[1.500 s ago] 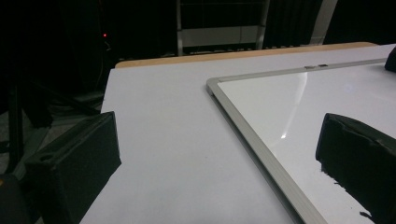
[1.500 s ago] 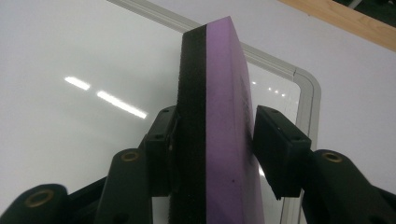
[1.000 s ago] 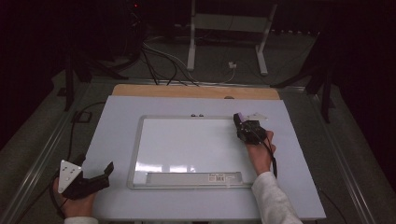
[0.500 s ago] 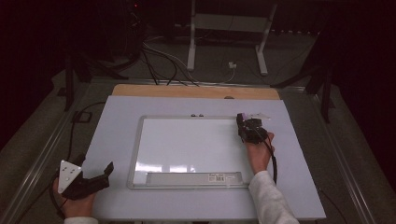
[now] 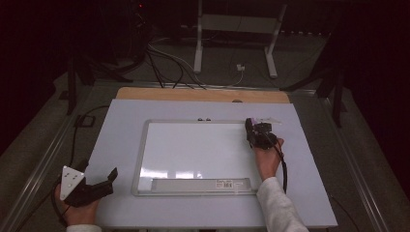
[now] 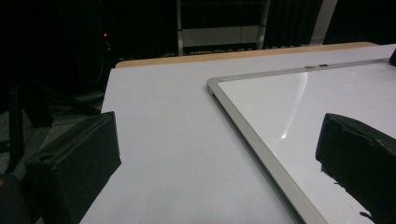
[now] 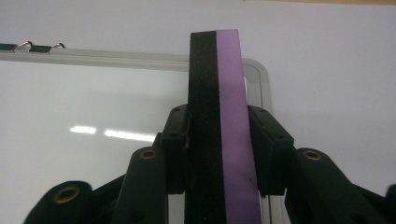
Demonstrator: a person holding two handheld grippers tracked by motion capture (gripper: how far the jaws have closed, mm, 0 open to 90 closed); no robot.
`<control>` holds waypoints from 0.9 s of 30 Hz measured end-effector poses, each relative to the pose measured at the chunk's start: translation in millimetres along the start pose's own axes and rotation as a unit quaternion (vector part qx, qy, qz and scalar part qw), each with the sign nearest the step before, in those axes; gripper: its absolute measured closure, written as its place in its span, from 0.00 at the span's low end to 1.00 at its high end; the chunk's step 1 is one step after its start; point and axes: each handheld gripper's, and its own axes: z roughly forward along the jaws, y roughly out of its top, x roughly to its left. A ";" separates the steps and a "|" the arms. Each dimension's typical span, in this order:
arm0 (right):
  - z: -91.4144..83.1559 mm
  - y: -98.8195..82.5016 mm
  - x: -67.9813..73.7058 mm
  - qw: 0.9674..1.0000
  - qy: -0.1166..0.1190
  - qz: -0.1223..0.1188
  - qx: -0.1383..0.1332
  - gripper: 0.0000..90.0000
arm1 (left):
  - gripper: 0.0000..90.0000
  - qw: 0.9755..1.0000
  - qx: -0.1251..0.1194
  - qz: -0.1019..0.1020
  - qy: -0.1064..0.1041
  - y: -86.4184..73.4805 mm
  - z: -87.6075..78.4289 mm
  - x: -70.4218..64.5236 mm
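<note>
In the high view, the right gripper (image 5: 253,131) sat right of centre, over the upper right corner of the white, silver-framed whiteboard (image 5: 193,150), which lay on a pale grey table top (image 5: 121,125). A flat eraser block with a purple face and a black felt face (image 5: 263,121) was barely a pale sliver at its tip there, too small to read. The left gripper (image 5: 109,180) rested at lower left, on the table off the board, jaws apart and empty.

In the left gripper view, the two black jaws stood wide at the bottom corners, nothing between them; the whiteboard's frame corner (image 6: 214,85) lay mid-frame, and the board's right part was cut off.

In the right gripper view, the jaws were clamped on the eraser block (image 7: 217,116), edge-on at centre, pads pressing its two broad faces. It looked light, the felt side soft and slightly giving, the purple backing stiffer, so that grip across the faces near mid-length seemed sound. Whether the eraser touched the board was hidden, and its lower end ran out of frame.
</note>
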 end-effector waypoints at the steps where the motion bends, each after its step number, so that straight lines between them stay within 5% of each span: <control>1: 0.3 0.1 -0.3 1.000 0.002 0.000 0.002 0.69 | 0.01 1.000 0.001 0.000 0.000 0.0 0.1 0.0; 4: 1.5 -0.8 -0.8 1.000 0.005 -0.002 0.008 0.61 | 0.01 1.000 0.000 0.001 0.000 0.1 0.0 0.0; 7: 0.7 -0.7 -1.2 1.000 0.016 -0.003 0.004 0.43 | 0.01 1.000 0.002 0.000 0.000 -0.1 0.5 -0.2; 15: -7.0 1.7 1.1 1.000 -0.004 -0.020 -0.018 0.09 | 0.01 1.000 0.001 0.001 -0.001 0.0 0.5 -0.2; 27: -31.9 2.6 -3.3 0.996 0.035 -0.070 -0.039 0.03 | 0.01 1.000 -0.001 0.000 0.002 0.4 -0.4 0.1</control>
